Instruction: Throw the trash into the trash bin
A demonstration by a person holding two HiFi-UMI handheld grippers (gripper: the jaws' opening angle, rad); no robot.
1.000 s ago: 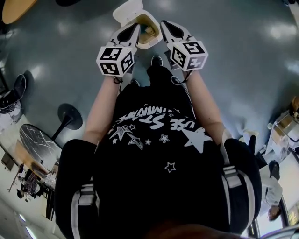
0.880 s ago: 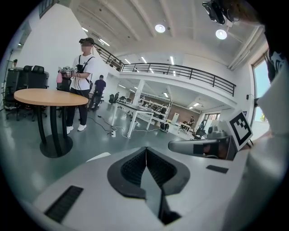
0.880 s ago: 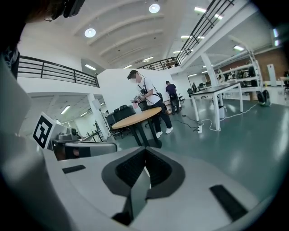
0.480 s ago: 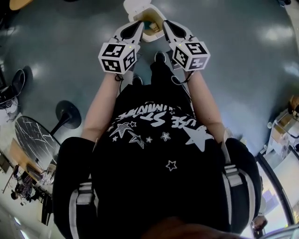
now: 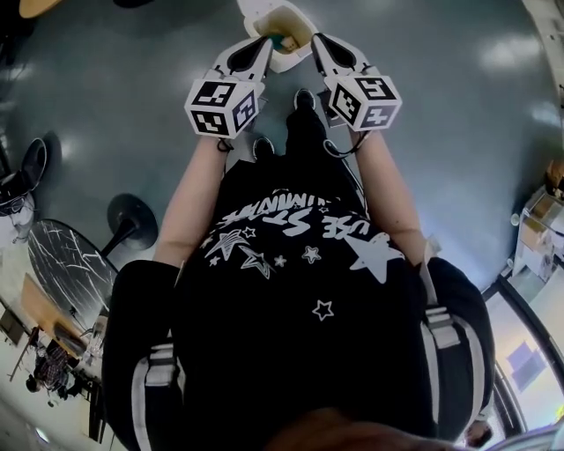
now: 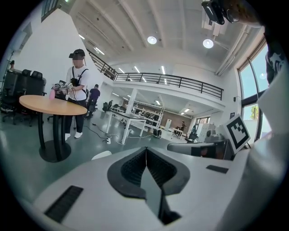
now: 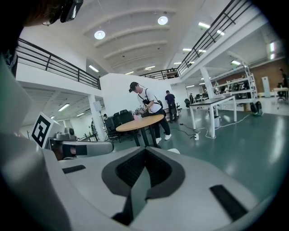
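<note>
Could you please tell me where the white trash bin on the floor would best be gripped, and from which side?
Probably the near rim of the trash bin, taken from above. The top is open, so one jaw could go inside the thin wall and one outside. The lid is flipped open at the far side and would likely get in the way there.

Glossy floor [image 5: 458, 132], wooden tabletop [image 6: 45, 104], plastic bin [image 5: 285, 63]
</note>
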